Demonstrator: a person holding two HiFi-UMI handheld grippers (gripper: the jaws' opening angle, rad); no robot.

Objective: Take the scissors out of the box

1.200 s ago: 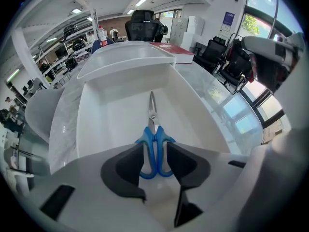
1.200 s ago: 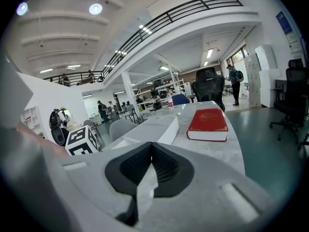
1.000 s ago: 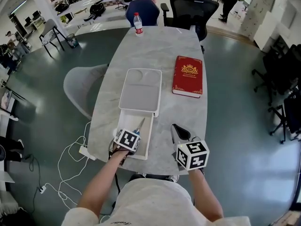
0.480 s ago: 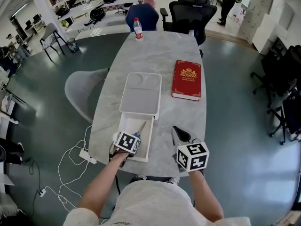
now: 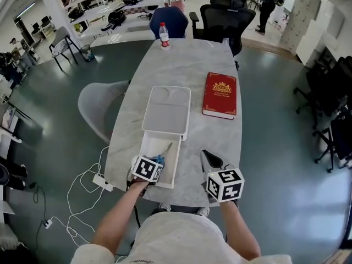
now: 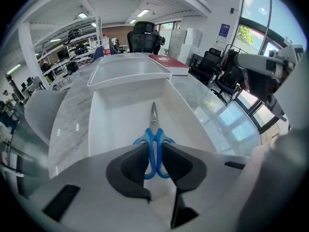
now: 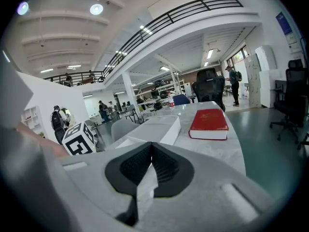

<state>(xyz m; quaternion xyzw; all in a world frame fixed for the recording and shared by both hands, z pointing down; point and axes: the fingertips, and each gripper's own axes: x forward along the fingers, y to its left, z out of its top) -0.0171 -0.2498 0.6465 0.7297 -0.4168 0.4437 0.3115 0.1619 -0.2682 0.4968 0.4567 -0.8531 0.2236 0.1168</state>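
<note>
A pair of scissors with blue handles lies flat in the open white box, blades pointing away from me. My left gripper reaches steeply down into the box's near end, and its dark pads press on the blue handles from both sides. In the head view the scissors lie just beyond the left gripper inside the box. My right gripper rests over the table to the right of the box, with its pads together and nothing between them.
The box's lid lies on the table against the box's far end. A red book lies to the far right and a water bottle stands at the table's far end. A grey chair stands left; cables trail on the floor.
My left gripper has sunk a little toward the near end of the box. The scissors, the lid and the right gripper have kept their places.
</note>
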